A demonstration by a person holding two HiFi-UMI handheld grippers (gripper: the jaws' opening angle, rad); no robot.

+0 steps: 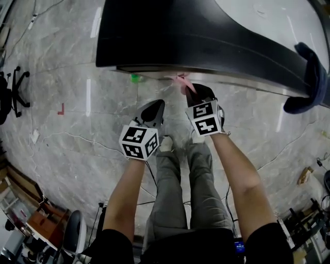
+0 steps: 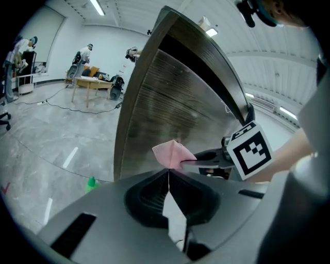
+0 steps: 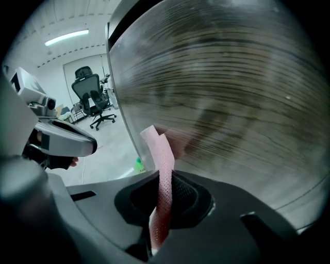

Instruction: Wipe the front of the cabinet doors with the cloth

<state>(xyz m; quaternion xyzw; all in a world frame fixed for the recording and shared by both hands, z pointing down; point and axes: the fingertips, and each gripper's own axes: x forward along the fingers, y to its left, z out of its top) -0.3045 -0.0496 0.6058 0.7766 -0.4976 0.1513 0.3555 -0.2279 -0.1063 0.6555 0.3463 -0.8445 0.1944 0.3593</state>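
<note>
Below, marble floor [image 1: 67,154] beside dark cabinet [image 1: 180,41]

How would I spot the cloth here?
Find the big dark cabinet at the top of the head view. At its front edge the right gripper pinches the cloth: a small pink textured strip, the only pink thing by the wood-grain door.

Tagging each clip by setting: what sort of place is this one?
Probably an open lab or office workspace: a polished stone-pattern floor, a swivel office chair, a wooden table and ceiling strip lights.
</note>
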